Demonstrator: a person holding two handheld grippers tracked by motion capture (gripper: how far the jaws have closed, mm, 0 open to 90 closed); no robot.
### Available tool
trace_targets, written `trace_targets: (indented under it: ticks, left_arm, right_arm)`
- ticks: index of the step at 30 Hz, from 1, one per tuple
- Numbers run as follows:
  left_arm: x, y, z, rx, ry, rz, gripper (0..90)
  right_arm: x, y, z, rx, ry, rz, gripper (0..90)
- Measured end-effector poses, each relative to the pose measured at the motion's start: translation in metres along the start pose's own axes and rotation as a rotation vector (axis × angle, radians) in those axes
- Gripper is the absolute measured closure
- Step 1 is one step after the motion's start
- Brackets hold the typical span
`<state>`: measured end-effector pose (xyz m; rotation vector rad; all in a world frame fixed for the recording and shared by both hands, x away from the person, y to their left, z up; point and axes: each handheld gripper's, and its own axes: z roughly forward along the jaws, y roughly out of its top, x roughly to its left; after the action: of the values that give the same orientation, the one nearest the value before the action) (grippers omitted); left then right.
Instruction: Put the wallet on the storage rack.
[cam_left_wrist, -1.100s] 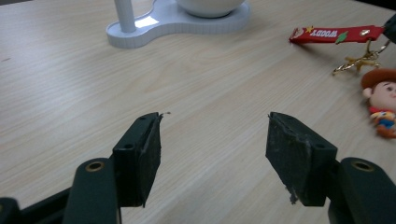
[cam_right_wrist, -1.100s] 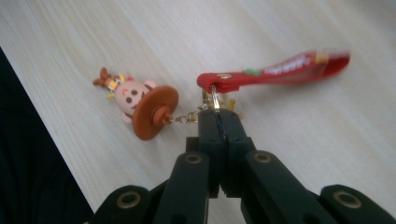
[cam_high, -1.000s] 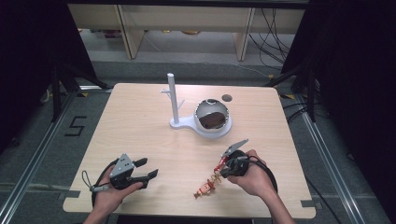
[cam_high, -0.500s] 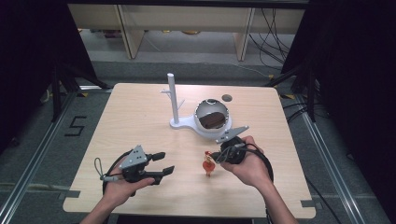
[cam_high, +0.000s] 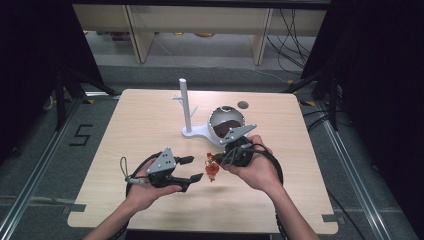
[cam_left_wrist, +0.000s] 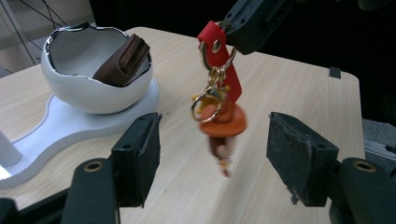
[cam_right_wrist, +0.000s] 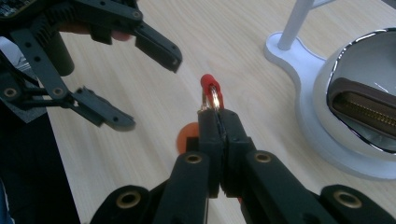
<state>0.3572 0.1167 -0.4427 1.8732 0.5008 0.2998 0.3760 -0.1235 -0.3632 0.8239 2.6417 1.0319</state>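
Observation:
A keychain (cam_high: 212, 168) with a red strap, gold rings and an orange charm hangs above the table. My right gripper (cam_high: 216, 159) is shut on its red strap (cam_right_wrist: 211, 90), and the charm (cam_right_wrist: 186, 136) dangles below the jaws. My left gripper (cam_high: 194, 168) is open just left of the keychain, its jaws pointing at it. In the left gripper view the keychain (cam_left_wrist: 219, 105) hangs level with the wide-open pads (cam_left_wrist: 140, 151) and touches neither, with the right gripper (cam_left_wrist: 252, 21) above it.
A white stand with a post (cam_high: 183, 102) and an eggshell-shaped bowl (cam_high: 220, 113) is just behind the right hand. A brown case (cam_left_wrist: 123, 60) lies in the bowl (cam_left_wrist: 93, 91). A small dark disc (cam_high: 243, 105) sits farther back.
The right gripper has lifted the keychain off the table and carried it toward the stand. The left gripper has risen and moved right, up to the keychain.

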Motion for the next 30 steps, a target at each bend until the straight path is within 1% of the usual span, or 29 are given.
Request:
trace_targets:
  ticks: [1, 2, 3, 4, 6, 7, 9, 10, 11, 12, 13, 14, 15, 16, 18, 19, 20, 21, 22, 23, 24, 26, 27, 28, 29, 30]
  left_arm:
    - [0.0, 0.0, 0.002, -0.004, -0.005, -0.005, 35.0]
    - [0.001, 0.0, 0.002, 0.004, -0.004, -0.002, 35.0]
    - [0.002, 0.001, 0.004, 0.001, -0.009, -0.002, 35.1]
    - [0.003, 0.001, 0.005, 0.008, -0.006, 0.003, 36.2]
    - [0.004, 0.001, 0.007, 0.001, -0.01, 0.001, 36.6]
    - [0.004, 0.002, 0.007, 0.008, -0.005, 0.01, 37.8]
    - [0.005, 0.002, 0.008, 0.008, -0.008, 0.019, 40.8]
    - [0.005, 0.002, 0.008, 0.006, -0.009, 0.018, 43.4]
    - [0.006, 0.002, 0.01, -0.005, -0.019, 0.017, 44.8]
    - [0.006, 0.002, 0.009, 0.007, -0.011, 0.017, 46.4]
    - [0.007, 0.002, 0.01, 0.009, -0.014, 0.016, 47.8]
    - [0.007, 0.002, 0.011, 0.003, -0.021, 0.017, 49.5]
    - [0.008, 0.001, 0.011, 0.017, -0.017, 0.019, 51.0]
    - [0.008, 0.001, 0.011, 0.019, -0.019, 0.019, 52.9]
    - [0.009, 0.0, 0.013, 0.025, -0.029, 0.017, 54.9]
    - [0.01, 0.0, 0.013, 0.022, -0.032, 0.017, 55.8]
    - [0.011, 0.0, 0.014, 0.019, -0.039, 0.02, 56.0]
    - [0.011, 0.0, 0.014, 0.027, -0.034, 0.021, 56.3]
    - [0.011, 0.0, 0.014, 0.023, -0.038, 0.019, 56.9]
    - [0.011, 0.001, 0.014, 0.022, -0.043, 0.021, 58.1]
    - [0.011, 0.001, 0.014, 0.024, -0.048, 0.024, 59.8]
    - [0.012, 0.001, 0.014, 0.029, -0.056, 0.025, 63.8]
    - [0.012, 0.001, 0.015, 0.036, -0.067, 0.026, 65.3]
    - [0.013, 0.0, 0.016, 0.032, -0.079, 0.024, 67.1]
    - [0.012, 0.0, 0.016, 0.044, -0.074, 0.031, 68.6]
    - [0.012, 0.0, 0.016, 0.046, -0.078, 0.036, 69.9]
  right_arm:
    - [0.0, 0.002, 0.0, 0.007, 0.004, -0.007, 90.0]
    - [0.0, 0.002, 0.0, 0.007, 0.004, -0.007, 90.0]
    - [0.0, 0.002, 0.002, 0.0, 0.013, -0.029, 90.0]
    - [0.002, 0.003, 0.004, -0.01, 0.011, -0.015, 90.0]
    - [0.002, 0.004, 0.003, -0.002, 0.011, -0.019, 90.0]
    - [0.002, 0.005, 0.004, -0.002, 0.023, -0.026, 90.0]
    - [0.003, 0.005, 0.005, -0.009, 0.021, -0.032, 90.0]
    - [0.002, 0.005, 0.006, -0.014, 0.031, -0.047, 90.0]
    - [0.005, 0.005, 0.006, -0.013, 0.022, -0.023, 90.0]
    - [0.005, 0.006, 0.005, -0.005, 0.022, -0.025, 90.0]
    - [0.005, 0.006, 0.006, -0.005, 0.036, -0.034, 90.0]
    - [0.006, 0.006, 0.005, -0.001, 0.038, -0.026, 90.0]
    - [0.006, 0.006, 0.005, -0.001, 0.023, -0.025, 90.0]
    - [0.007, 0.006, 0.005, 0.001, 0.02, -0.017, 90.0]
    - [0.007, 0.006, 0.005, 0.0, 0.024, -0.018, 90.0]
    - [0.006, 0.006, 0.005, -0.003, 0.022, -0.03, 90.0]
    - [0.007, 0.006, 0.004, 0.003, 0.022, -0.017, 90.0]
    - [0.007, 0.006, 0.005, -0.003, 0.024, -0.025, 90.0]
    - [0.005, 0.005, 0.005, -0.013, 0.029, -0.052, 90.0]
    - [0.006, 0.005, 0.005, -0.007, 0.032, -0.051, 90.0]
    - [0.007, 0.006, 0.004, 0.0, 0.034, -0.03, 90.0]
    - [0.008, 0.006, 0.005, 0.0, 0.04, -0.021, 90.0]
    - [0.008, 0.005, 0.006, -0.005, 0.04, -0.018, 90.0]
    - [0.009, 0.006, 0.006, -0.004, 0.039, -0.015, 90.0]
    - [0.009, 0.006, 0.005, 0.002, 0.044, -0.023, 90.0]
    - [0.009, 0.006, 0.005, -0.001, 0.043, -0.026, 90.0]
